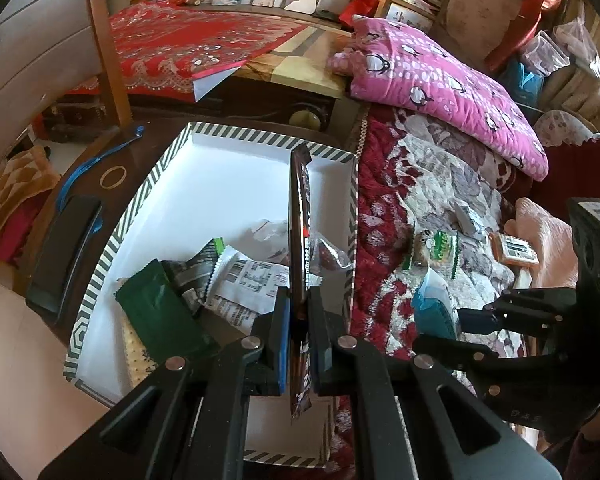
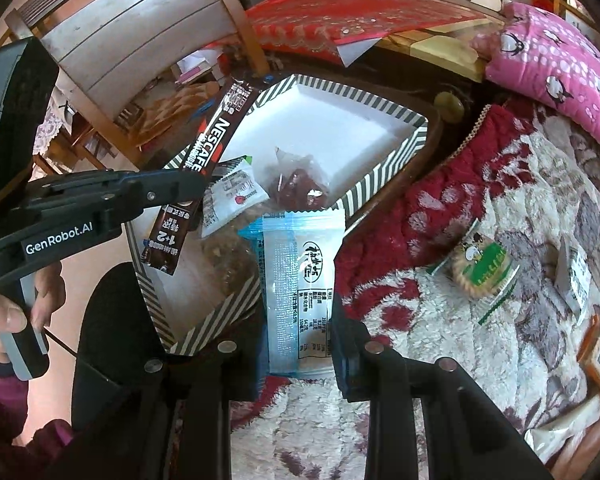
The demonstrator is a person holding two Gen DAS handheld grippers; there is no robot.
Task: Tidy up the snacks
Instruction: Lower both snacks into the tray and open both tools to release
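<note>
My left gripper is shut on a long dark Nescafe coffee stick, held edge-on above a white box with a striped rim; the right wrist view shows the stick over the box. In the box lie a green packet, a white printed packet and a clear bag of red snacks. My right gripper is shut on a blue-and-white snack packet at the box's near edge. A green biscuit packet lies on the blanket.
The box rests on a dark round table with a black case and a rubber band. To the right is a red-and-white floral blanket with more packets, and a pink pillow.
</note>
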